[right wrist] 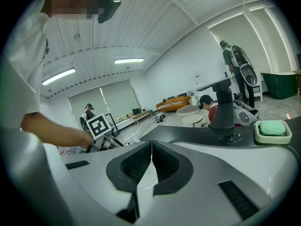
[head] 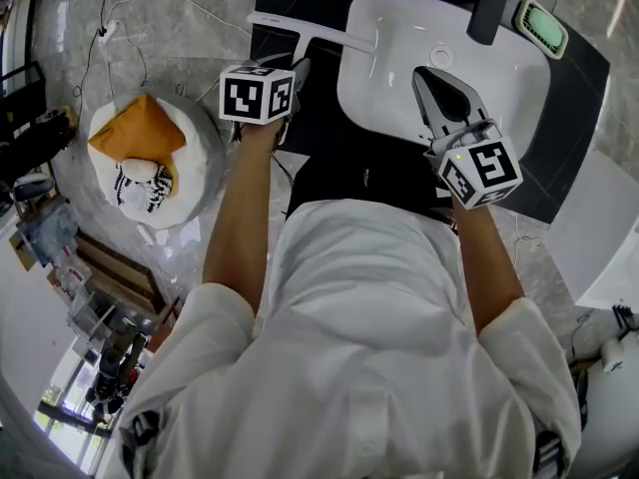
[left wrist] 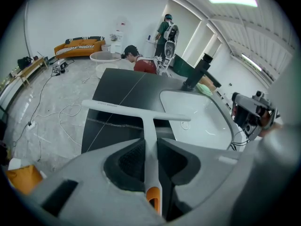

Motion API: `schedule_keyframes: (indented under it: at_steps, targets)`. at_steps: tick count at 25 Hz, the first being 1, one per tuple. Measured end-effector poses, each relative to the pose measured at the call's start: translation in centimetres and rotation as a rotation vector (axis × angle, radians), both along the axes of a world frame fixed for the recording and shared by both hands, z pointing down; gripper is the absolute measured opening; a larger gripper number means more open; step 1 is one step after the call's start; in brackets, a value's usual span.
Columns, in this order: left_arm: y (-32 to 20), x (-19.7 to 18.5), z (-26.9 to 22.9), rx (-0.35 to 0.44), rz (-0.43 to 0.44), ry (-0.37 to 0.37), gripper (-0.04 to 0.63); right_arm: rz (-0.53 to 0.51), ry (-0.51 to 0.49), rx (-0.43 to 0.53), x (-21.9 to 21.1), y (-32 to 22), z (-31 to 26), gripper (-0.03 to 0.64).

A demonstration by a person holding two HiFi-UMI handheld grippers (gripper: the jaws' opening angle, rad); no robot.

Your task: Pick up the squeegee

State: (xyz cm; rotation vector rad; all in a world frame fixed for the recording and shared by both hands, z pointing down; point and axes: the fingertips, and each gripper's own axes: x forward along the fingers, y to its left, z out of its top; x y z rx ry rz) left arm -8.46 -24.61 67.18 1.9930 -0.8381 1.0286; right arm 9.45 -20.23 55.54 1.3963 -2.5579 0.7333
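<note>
Left gripper pads clamped on squeegee handle; orange handle end visible only in its view. Blade print unreadable. Right gripper fingers together, empty, over sink.

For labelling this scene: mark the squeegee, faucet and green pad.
squeegee [left wrist: 149, 145], left gripper view, its white handle.
faucet [right wrist: 223, 108], right gripper view, its dark column.
green pad [right wrist: 273, 127], right gripper view, its top.

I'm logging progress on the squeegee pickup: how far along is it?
Done: the left gripper is at the squeegee, with its handle between the jaws. In hand: the pads sit against the handle, so the grip looks made. Left: the lift. The blade lies low across the dark counter and the sink rim, with no clear gap showing. The right gripper is shut and empty over the sink.
</note>
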Motion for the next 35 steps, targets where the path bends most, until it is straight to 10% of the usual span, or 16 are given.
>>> schedule_keyframes:
  at_steps: [11,35]
  targets:
    - [-0.2,0.1,-8.7,0.165,-0.053,0.098,0.092,-0.022,0.021,0.112,0.4,0.7,-6.1,0.015]
    - [0.7,-1.2,-40.0,0.719,-0.032,0.547,0.092,0.043,0.063,0.586,0.1,4.6,-33.1,0.015]
